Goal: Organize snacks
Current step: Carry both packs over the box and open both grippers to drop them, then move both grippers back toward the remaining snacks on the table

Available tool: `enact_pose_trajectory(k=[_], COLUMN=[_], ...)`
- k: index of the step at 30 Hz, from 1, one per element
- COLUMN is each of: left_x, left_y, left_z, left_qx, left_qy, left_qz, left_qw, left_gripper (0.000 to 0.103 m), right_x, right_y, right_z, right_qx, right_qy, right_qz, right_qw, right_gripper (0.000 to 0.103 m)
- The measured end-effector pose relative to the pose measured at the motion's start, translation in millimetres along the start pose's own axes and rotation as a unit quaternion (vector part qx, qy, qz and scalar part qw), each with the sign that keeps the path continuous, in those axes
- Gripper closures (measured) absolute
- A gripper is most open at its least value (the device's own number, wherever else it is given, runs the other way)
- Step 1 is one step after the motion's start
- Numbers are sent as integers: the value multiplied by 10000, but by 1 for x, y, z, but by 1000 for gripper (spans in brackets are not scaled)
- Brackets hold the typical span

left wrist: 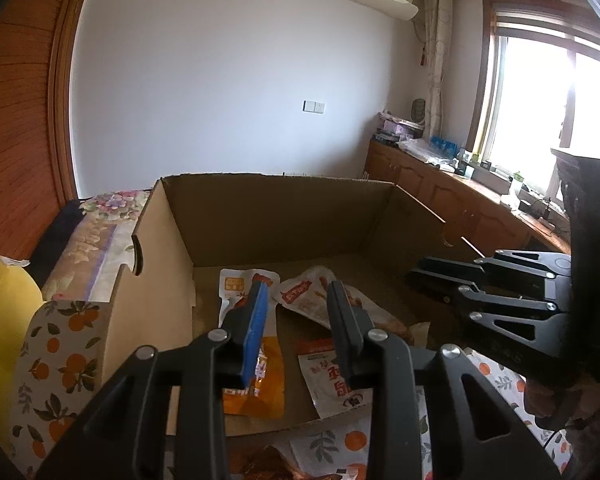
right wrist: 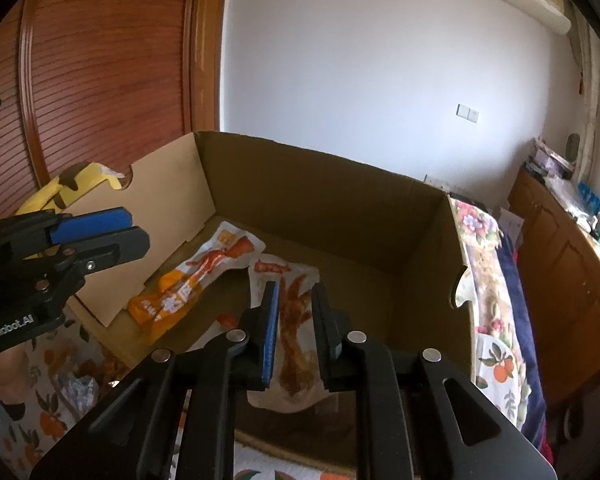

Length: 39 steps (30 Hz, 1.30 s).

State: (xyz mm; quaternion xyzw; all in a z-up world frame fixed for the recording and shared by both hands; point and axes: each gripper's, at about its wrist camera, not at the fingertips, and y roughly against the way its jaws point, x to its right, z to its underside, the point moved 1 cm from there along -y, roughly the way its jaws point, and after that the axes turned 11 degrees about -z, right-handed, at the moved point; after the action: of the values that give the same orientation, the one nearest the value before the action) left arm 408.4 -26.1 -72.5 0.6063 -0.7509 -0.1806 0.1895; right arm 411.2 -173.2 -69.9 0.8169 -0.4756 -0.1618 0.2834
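Over the cardboard box, poised with left fingers apart and empty, right fingers drawn nearly together; chicken-feet packet flat on box floor, probably best taken by spreading wider, then pinching one edge.

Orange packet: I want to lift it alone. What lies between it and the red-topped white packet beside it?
Only a bare strip of box floor; the orange packet and white packet lie apart. The left wrist view shows it.
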Motion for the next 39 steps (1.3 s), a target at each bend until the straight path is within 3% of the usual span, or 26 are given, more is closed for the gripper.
enact_pose_trajectory(k=[24, 32, 39], left_x=[13, 25, 13], left_y=[18, 45, 65], left_z=[3, 8, 34], left_qx=[269, 290, -4], left_qy=[-259, -429, -384], left_qz=[76, 302, 346], left_qw=[9993, 9982, 9987], left_gripper=[73, 69, 66], right_x=[-27, -24, -22], right_y=[67, 92, 90], right_z=[23, 52, 95], right_qx=[147, 115, -180], right_qy=[-262, -548, -1008], right_qz=[252, 300, 170], right_qw=[9992, 9980, 9946], right_gripper=[87, 75, 70])
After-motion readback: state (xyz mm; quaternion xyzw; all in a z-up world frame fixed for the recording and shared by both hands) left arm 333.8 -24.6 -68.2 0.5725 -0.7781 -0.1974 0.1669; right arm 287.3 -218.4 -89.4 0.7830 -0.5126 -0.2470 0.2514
